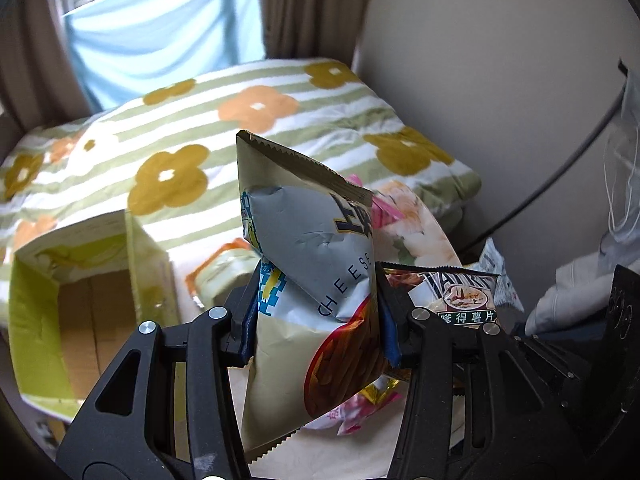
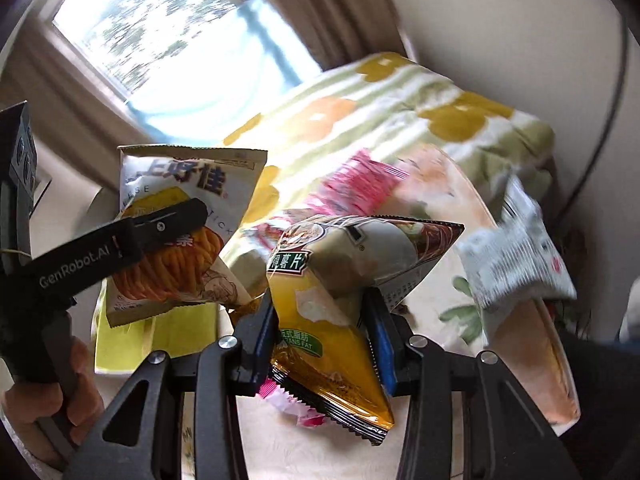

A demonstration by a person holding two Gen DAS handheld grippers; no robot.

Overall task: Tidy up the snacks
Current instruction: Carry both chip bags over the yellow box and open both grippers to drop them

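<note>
Beside the floral quilt (image 1: 256, 120), we are pinching the cheese-stick bag (image 1: 312, 280) in the left gripper (image 1: 316, 320) and the potato-chip bag (image 2: 332, 304) in the right gripper (image 2: 324, 336), both fingers closed on puffy film that is likely slipping or crushing before reaching the green box (image 1: 80, 280).

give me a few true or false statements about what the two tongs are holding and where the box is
1. The left tongs are shut on the cheese snack bag. True.
2. The right tongs are open and hold nothing. False: they are shut on the yellow chip bag.
3. The open cardboard box already holds several snack bags. False: the part of its inside that shows is bare cardboard.
4. The cheese snack bag is lifted off the table, as the right wrist view shows. True.
5. A flowered, striped blanket lies behind the snacks. True.
6. The pink packet is held by the left tongs. False: it lies loose beyond the chip bag.
</note>
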